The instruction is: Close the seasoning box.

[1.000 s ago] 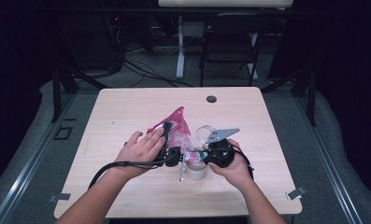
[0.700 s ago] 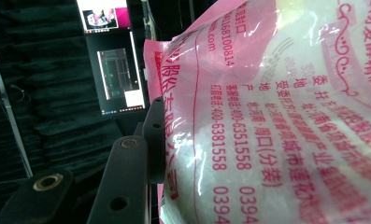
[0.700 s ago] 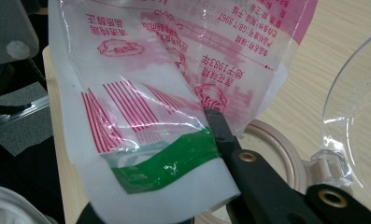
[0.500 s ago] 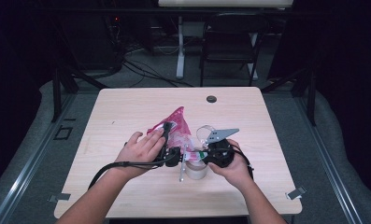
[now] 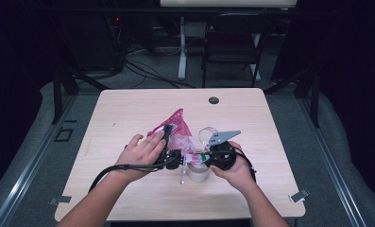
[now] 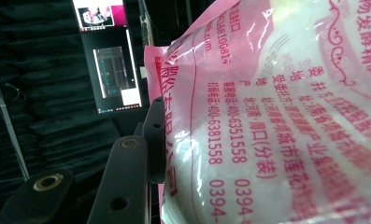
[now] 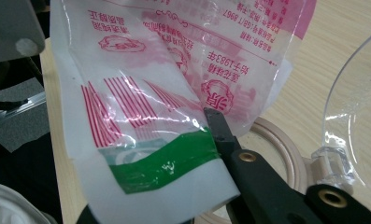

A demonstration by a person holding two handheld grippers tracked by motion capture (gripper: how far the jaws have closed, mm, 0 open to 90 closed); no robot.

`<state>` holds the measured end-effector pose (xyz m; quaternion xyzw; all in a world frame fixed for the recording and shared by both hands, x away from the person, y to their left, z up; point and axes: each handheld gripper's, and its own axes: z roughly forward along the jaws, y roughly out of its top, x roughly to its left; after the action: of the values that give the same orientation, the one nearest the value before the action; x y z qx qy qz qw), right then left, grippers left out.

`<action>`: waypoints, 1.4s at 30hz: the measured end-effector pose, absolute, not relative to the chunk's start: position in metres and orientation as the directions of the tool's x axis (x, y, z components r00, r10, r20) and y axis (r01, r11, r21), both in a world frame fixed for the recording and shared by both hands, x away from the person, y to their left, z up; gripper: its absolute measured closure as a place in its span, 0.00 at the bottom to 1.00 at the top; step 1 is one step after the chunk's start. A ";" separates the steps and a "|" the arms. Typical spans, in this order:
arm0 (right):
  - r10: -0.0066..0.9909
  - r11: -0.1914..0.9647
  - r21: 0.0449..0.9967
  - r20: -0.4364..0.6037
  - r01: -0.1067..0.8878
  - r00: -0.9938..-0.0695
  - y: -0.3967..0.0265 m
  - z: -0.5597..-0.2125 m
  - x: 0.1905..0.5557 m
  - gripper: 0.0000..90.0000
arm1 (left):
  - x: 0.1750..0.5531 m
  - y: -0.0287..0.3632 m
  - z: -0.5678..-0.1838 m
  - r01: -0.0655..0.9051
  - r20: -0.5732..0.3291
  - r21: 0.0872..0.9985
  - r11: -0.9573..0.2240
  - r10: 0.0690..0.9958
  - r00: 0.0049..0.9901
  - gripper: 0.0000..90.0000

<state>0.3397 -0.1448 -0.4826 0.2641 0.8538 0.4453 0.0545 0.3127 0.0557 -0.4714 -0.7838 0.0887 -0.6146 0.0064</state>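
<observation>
High view: pale wooden counter [image 5: 128,118] on a grey floor, a dark folding chair [image 5: 232,47] and a tangle of cables behind it, a small black round cap [image 5: 214,100] near the far edge. Both forearms entered from the near side. Left gripper [image 5: 173,158] and right gripper [image 5: 206,156] met near the counter's middle, hands wrapped around their bodies, a grey three-cornered plate rising from the right one. Pink printed bag [image 5: 175,130] lay tilted between and behind them. Small round tub [image 5: 198,171] stood directly below the meeting point; contents could not be made out.

Left gripper view: the bag [image 6: 276,116], pink and white with red print, bulging with white contents, pressed against one black finger pad [image 6: 156,140]; fingers closed on it. A lit monitor [image 6: 113,74] stood beyond in the dark.

Right gripper view: fingers clamped the bag's [image 7: 174,116] flat lower corner, by the green band. Beneath: the tub's beige rim [image 7: 286,154]; beside it a clear plastic lid [image 7: 351,116].
</observation>
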 end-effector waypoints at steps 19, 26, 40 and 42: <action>0.493 0.466 0.792 0.137 0.394 -0.859 -0.145 -0.479 0.337 1.00 | 0.314 0.061 -0.475 -0.119 0.959 -0.125 -0.985 -0.151 0.240 0.71; 0.493 0.465 0.793 0.138 0.394 -0.859 -0.145 -0.479 0.337 1.00 | 0.314 0.061 -0.474 -0.122 0.962 -0.125 -0.985 -0.151 0.228 0.70; 0.498 0.462 0.795 0.133 0.393 -0.857 -0.145 -0.478 0.337 1.00 | 0.315 0.064 -0.479 -0.111 0.958 -0.108 -0.988 -0.133 0.253 0.70; 0.499 0.461 0.797 0.131 0.390 -0.857 -0.145 -0.478 0.337 1.00 | 0.315 0.064 -0.479 -0.107 0.957 -0.105 -0.989 -0.130 0.258 0.70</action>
<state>0.3366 -0.1453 -0.4777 0.2606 0.8524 0.4492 0.0606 0.3150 0.0644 -0.4795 -0.7932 0.0746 -0.6043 0.0095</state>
